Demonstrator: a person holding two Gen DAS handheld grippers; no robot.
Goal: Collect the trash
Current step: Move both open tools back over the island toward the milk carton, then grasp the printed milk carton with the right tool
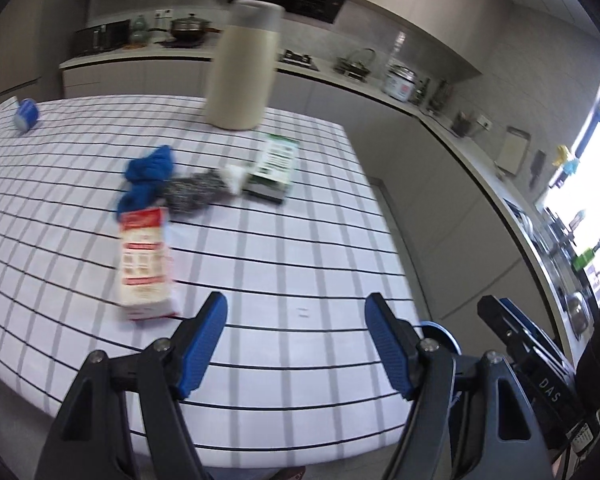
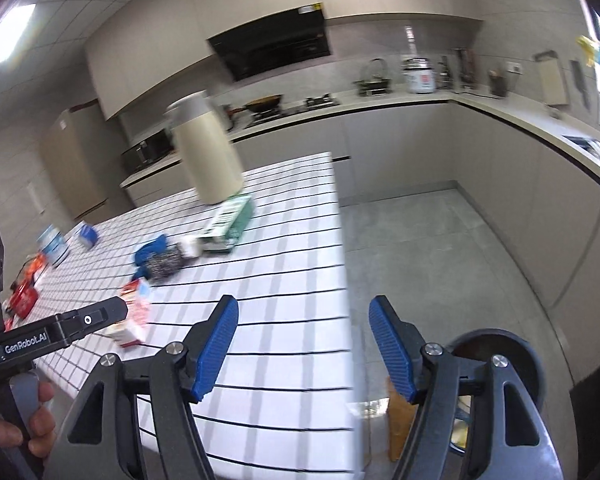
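Note:
On the checked tablecloth (image 1: 300, 240) lie a red-and-white packet (image 1: 144, 264), a blue cloth (image 1: 150, 174), a grey speckled wad (image 1: 194, 192) and a green-and-white box (image 1: 276, 168). My left gripper (image 1: 296, 340) is open and empty, just right of the packet near the table's front edge. My right gripper (image 2: 304, 344) is open and empty over the table's right edge. The same packet (image 2: 134, 316), box (image 2: 230, 224) and wad (image 2: 164, 264) show in the right wrist view. A dark bin (image 2: 496, 364) sits on the floor below my right gripper.
A tall cream jug (image 1: 242, 68) stands at the table's far side. A blue-and-white tub (image 2: 54, 246), a small blue pack (image 2: 86, 236) and red items (image 2: 22, 298) sit at the far left. Kitchen counters (image 2: 420, 104) run behind and to the right.

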